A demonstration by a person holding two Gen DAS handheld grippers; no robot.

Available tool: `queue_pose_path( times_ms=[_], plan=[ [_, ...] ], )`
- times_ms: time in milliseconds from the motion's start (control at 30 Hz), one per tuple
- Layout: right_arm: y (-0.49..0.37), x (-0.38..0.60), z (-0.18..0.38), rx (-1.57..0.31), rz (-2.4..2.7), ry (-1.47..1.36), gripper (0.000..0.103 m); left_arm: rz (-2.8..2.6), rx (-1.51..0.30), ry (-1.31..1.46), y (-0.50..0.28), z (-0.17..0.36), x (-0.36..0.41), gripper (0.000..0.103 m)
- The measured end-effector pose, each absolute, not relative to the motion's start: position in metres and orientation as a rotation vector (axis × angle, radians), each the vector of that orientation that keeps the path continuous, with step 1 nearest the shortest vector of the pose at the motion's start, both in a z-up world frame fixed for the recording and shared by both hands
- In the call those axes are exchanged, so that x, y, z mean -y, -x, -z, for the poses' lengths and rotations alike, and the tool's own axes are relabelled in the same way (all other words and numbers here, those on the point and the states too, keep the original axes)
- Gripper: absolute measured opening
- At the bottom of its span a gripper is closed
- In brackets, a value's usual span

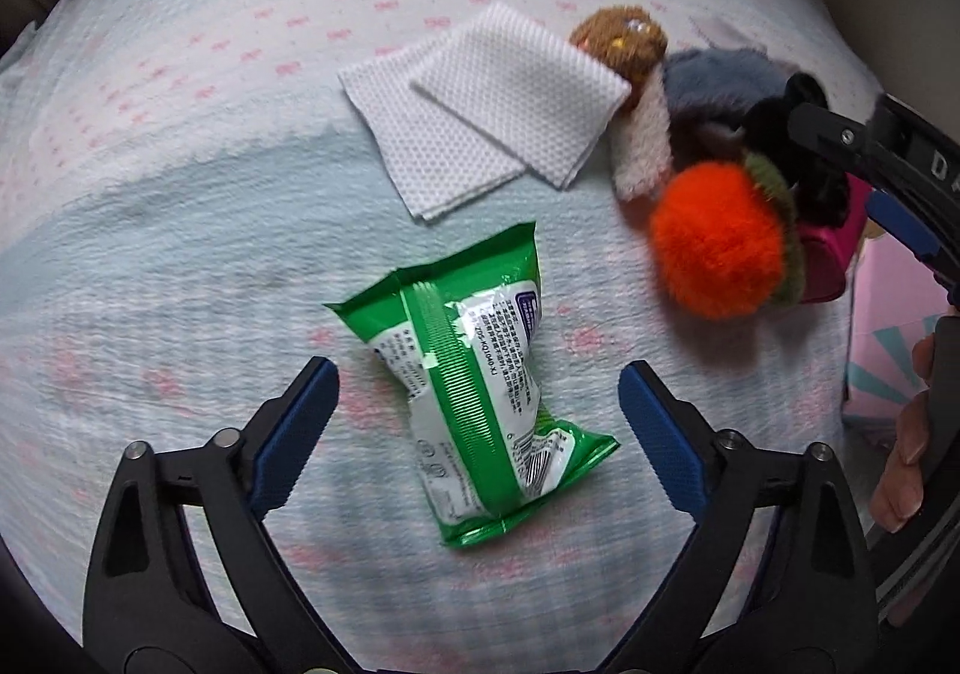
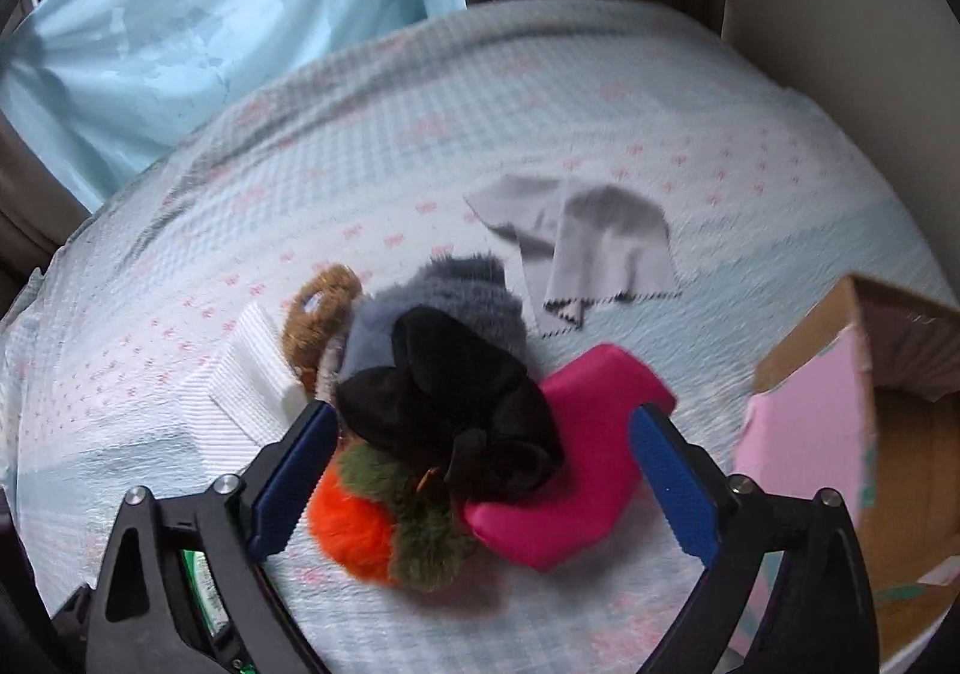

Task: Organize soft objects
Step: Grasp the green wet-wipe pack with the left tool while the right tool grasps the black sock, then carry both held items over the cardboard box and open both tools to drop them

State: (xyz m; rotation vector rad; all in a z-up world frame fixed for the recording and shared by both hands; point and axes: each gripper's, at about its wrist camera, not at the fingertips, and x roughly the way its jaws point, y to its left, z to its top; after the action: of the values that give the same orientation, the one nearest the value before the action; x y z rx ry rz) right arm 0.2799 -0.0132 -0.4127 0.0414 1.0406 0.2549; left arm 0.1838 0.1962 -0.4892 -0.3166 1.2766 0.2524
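Note:
A green and white wipes packet (image 1: pixel 480 380) lies on the bed between the fingers of my open left gripper (image 1: pixel 480 404). Two white folded cloths (image 1: pixel 480 104) lie beyond it. To the right is a pile of soft things: an orange pompom (image 1: pixel 717 239), a grey fluffy piece (image 1: pixel 720 80), a brown fuzzy ring (image 1: pixel 621 41) and a black scrunchie (image 2: pixel 450 404). My open right gripper (image 2: pixel 483 446) hovers just over this pile, with the black scrunchie and a magenta pouch (image 2: pixel 576 464) between its fingers. The orange pompom (image 2: pixel 354 530) lies below the left finger.
A pink cardboard box (image 2: pixel 840 434) stands open at the right. A grey cloth (image 2: pixel 600 248) lies farther back on the bed. Blue and brown curtains (image 2: pixel 240 14) hang behind the bed. The bedspread (image 1: pixel 180 254) is pale blue with pink marks.

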Motion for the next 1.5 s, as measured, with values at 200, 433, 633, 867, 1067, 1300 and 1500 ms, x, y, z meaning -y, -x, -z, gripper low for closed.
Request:
queue_pose_path(
  times_ms=[200,433,633,867,1067,1300,1500],
  plan=[
    [-0.289,0.01,0.427,-1.066,-0.281,-0.062,0.069,-0.256,-1.315,0.341,-0.193,0.505,-0.191,0.069],
    [-0.291,0.002,0.428,-1.092,-0.338,-0.077,0.034,-0.283,-1.337,0.314,-0.202,0.518,-0.19,0.038],
    [-0.288,0.001,0.427,-1.085,-0.336,-0.085,0.024,-0.288,-1.317,0.314,-0.202,0.509,-0.204,0.034],
    [-0.279,0.005,0.412,-1.054,-0.335,-0.094,0.02,-0.292,-1.27,0.315,-0.197,0.478,-0.214,0.033],
    [-0.267,0.013,0.378,-1.004,-0.332,-0.111,0.02,-0.293,-1.207,0.296,-0.186,0.438,-0.214,0.033],
    [-0.234,0.026,0.316,-0.924,-0.336,-0.117,0.02,-0.282,-1.096,0.263,-0.166,0.366,-0.205,0.033],
    [-0.197,0.048,0.257,-0.881,-0.326,-0.15,0.02,-0.241,-1.021,0.225,-0.16,0.3,-0.189,0.033]
  ],
)
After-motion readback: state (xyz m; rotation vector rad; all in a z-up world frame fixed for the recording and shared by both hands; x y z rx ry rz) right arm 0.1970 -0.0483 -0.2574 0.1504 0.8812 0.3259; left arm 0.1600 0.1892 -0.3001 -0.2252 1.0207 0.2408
